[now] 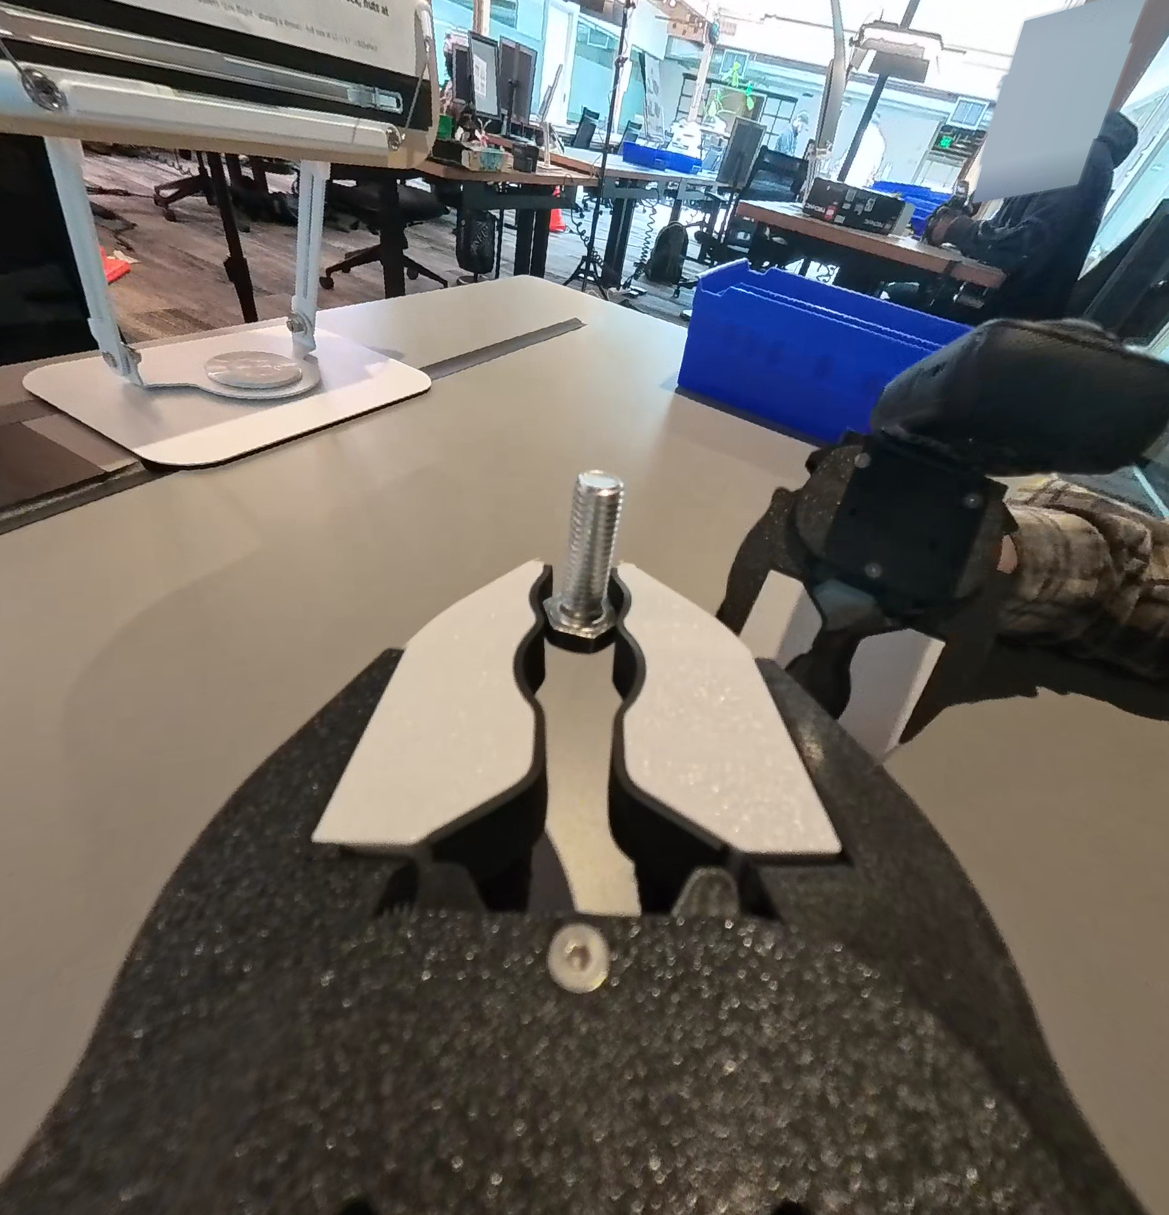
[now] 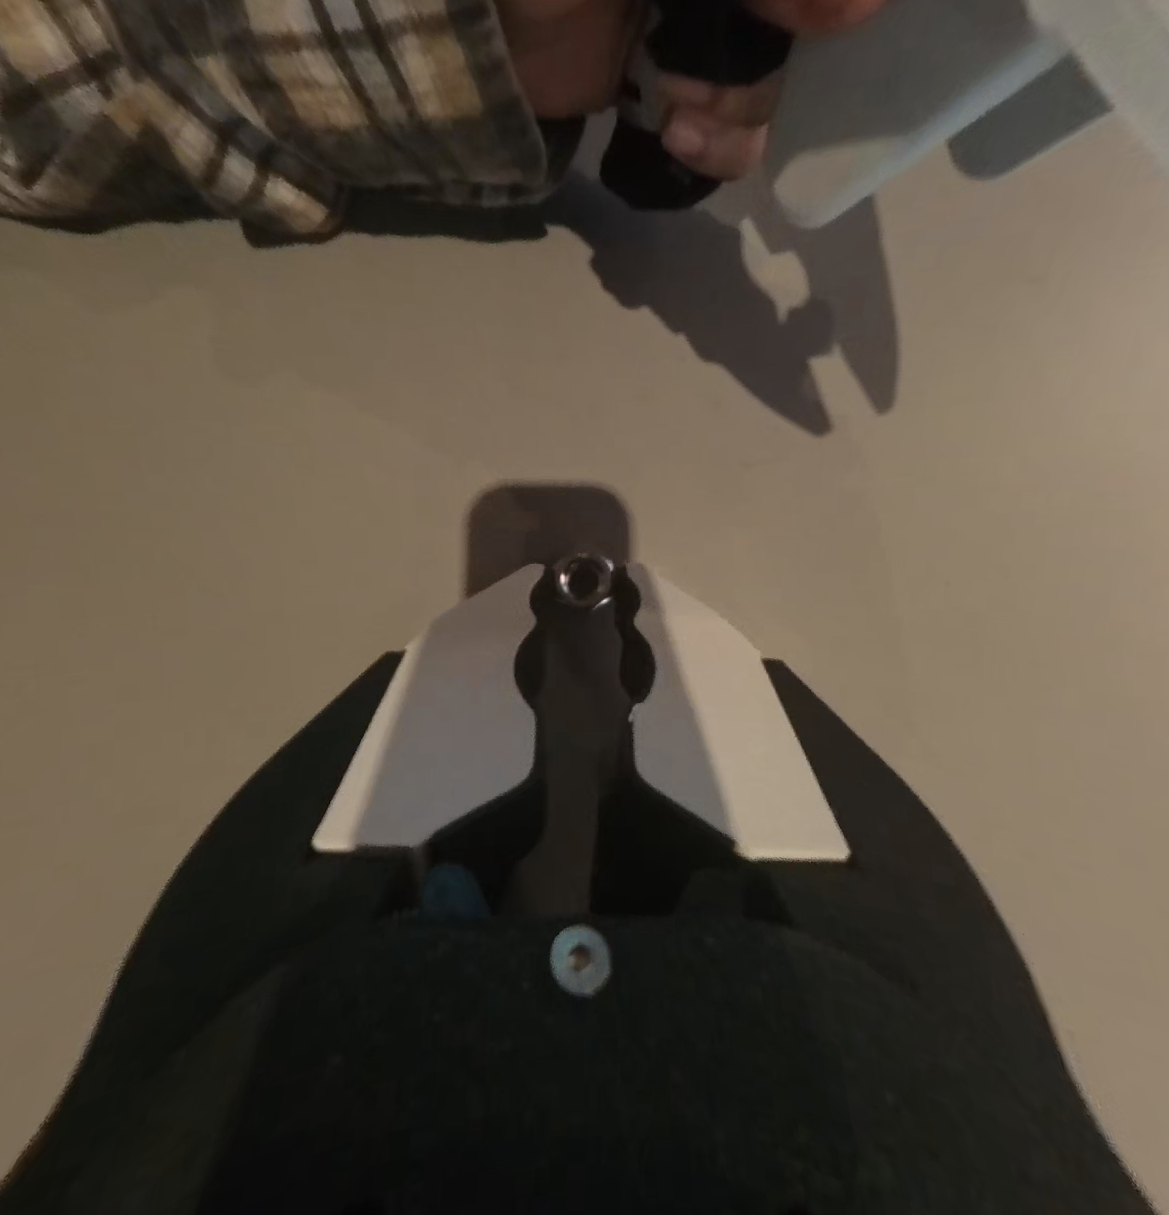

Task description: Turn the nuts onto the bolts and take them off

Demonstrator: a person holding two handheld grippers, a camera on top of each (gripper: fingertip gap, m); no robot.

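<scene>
Left gripper level, clamping upright bolt

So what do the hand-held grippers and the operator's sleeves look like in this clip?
Each hand-held gripper, left and right, has a rough black printed body, two white-faced fingers with scalloped black inner edges and a silver screw at the base. The operator wears plaid flannel sleeves.

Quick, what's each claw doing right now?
Left gripper: closed on the bolt, held upright by its head.
Right gripper: closed on a nut.
</scene>
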